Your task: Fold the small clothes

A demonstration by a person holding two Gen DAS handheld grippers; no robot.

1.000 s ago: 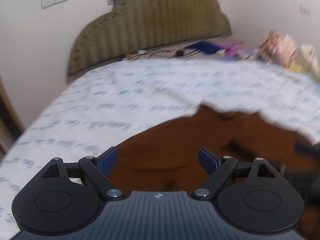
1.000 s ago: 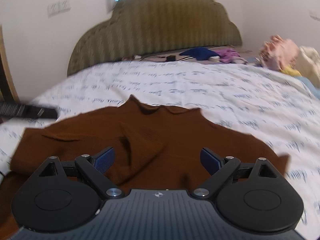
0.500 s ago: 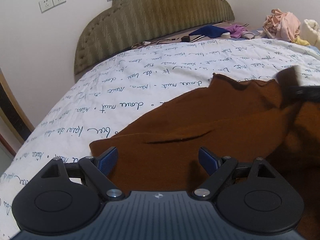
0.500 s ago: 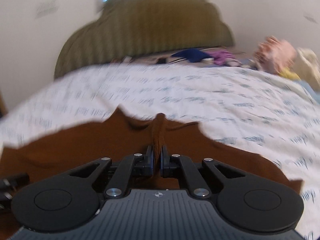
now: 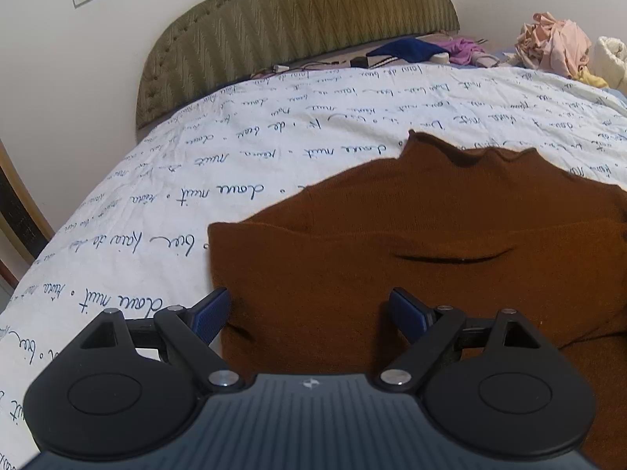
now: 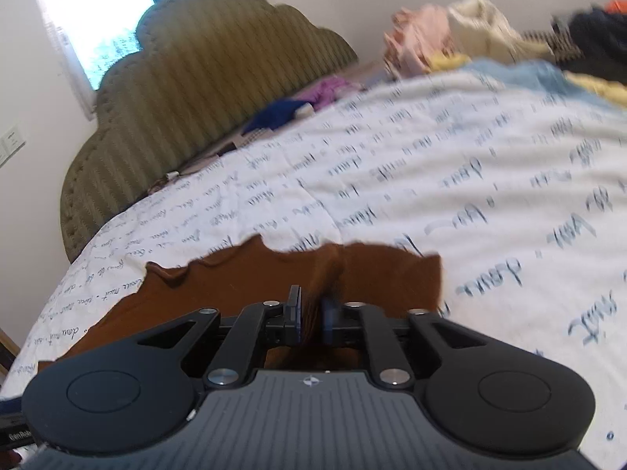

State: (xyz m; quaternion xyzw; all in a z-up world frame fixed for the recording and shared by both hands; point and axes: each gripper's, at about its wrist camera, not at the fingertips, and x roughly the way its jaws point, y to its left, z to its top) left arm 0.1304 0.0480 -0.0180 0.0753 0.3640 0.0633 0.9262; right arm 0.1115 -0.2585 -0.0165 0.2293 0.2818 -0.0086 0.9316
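Two tools work a brown sweater [image 5: 411,258] spread on the bed [image 5: 243,164]. The right tool [image 6: 313,309] now pinches a bunched ridge of the knit (its jaws have just eased slightly apart after clamping) and has rolled sideways, so a fold appears under way. The left tool [image 5: 309,311] stands spread over the sweater's near edge.

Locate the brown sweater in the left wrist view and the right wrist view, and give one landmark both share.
Left wrist view: the brown sweater fills the centre and right, spread on the bed ahead of the open left claw.
Right wrist view: the brown sweater lies low and centre-left, a fold pinched in the right claw.
Shared landmark: the olive headboard.
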